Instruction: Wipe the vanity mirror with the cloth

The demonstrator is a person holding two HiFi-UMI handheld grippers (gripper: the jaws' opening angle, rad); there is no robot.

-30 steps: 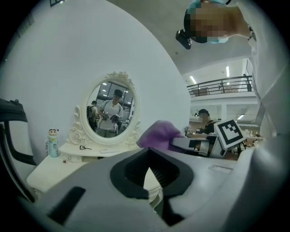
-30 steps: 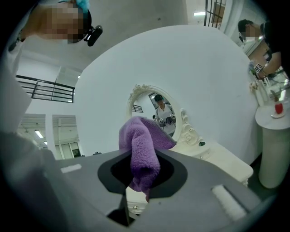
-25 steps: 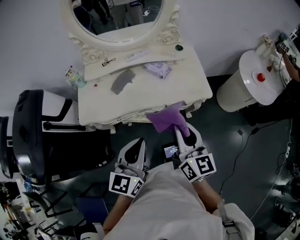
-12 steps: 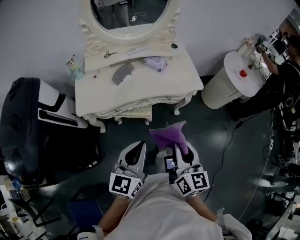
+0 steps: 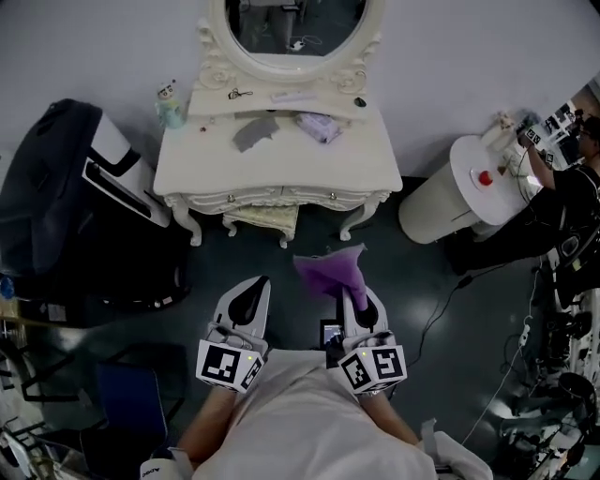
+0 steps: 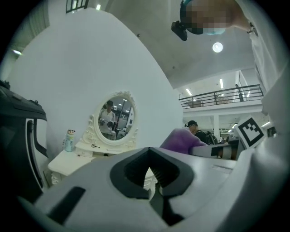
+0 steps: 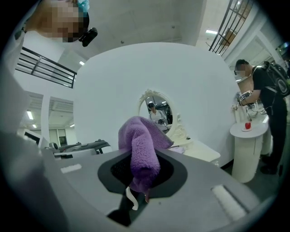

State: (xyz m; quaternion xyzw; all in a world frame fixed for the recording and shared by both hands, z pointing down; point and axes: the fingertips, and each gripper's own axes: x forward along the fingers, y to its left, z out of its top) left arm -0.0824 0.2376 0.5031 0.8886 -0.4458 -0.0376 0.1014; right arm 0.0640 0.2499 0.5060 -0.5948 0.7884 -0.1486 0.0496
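— Tabletop contents, from the left?
— Small bottle figure (image 5: 170, 103) at the back left corner of the vanity table (image 5: 281, 178), then a grey rag (image 5: 255, 132), then a pale packet (image 5: 321, 125) further right. Behind them, against the wall, oval and white-framed: the vanity mirror (image 5: 295, 23).
— Either side of the table?
— Far left, a dark bulky thing (image 5: 52, 178) with a white panel. Far right, a white round stand (image 5: 441, 202) bearing a small red thing (image 5: 485, 177), with a person (image 5: 567, 202) bent over beside it.
— Changed since a second ago?
— Backed away. Then, purple cloth (image 5: 328, 270) overlapping the table's front edge; now well apart from it, dark floor (image 5: 281, 267) between, whole table in sight.
— Pose?
— Held low, side by side, close to the body, both pointing toward the table. On the left gripper (image 5: 253, 284), fingers pressed together at the tips, nothing between. On the right gripper (image 5: 349, 295), fingers pinching the purple cloth, bunched above the jaws and fanned forward.
— Touching the mirror?
— No. Well short, out over the floor.
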